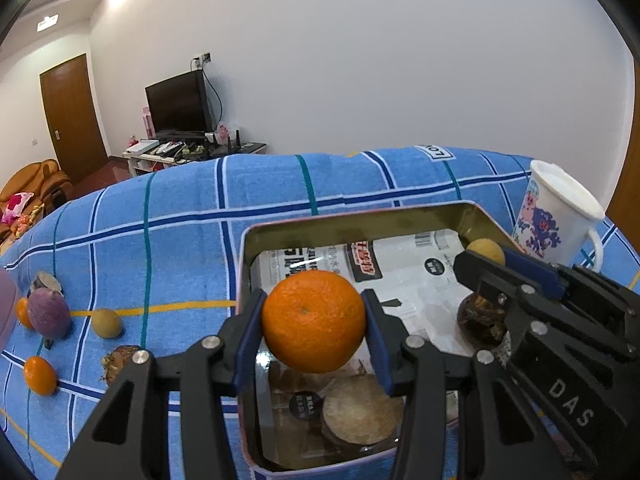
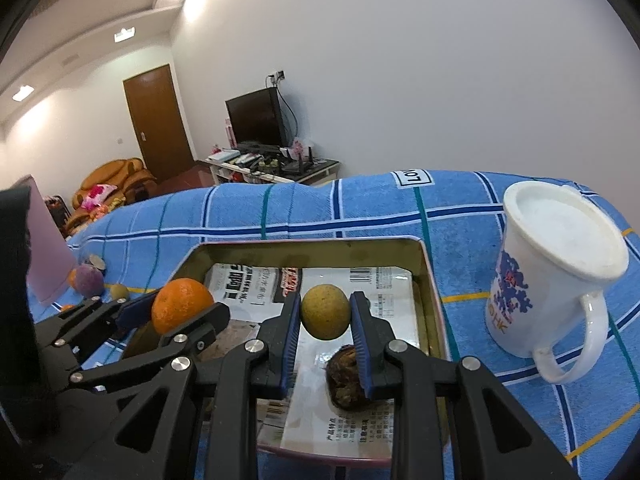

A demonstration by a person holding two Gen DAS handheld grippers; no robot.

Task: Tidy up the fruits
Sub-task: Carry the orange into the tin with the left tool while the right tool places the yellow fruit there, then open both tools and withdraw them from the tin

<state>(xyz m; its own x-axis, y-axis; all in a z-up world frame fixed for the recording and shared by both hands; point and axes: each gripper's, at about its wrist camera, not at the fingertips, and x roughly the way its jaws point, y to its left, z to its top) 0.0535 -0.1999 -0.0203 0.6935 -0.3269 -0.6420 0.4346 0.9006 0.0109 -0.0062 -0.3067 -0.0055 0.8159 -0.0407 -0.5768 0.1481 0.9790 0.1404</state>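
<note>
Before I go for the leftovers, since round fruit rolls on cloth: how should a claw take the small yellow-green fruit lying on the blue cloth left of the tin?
Grip the yellow-green fruit across its widest middle, coming down from above. It is round and sits alone on the blue cloth, apart from the purple fruit, so both sides look free for the fingers.

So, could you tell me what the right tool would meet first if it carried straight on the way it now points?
Probably the paper-lined floor of the tin: the right tool, holding the yellow-green fruit, slants down into it. The dark fruit lies nearer, seemingly below that line.
</note>
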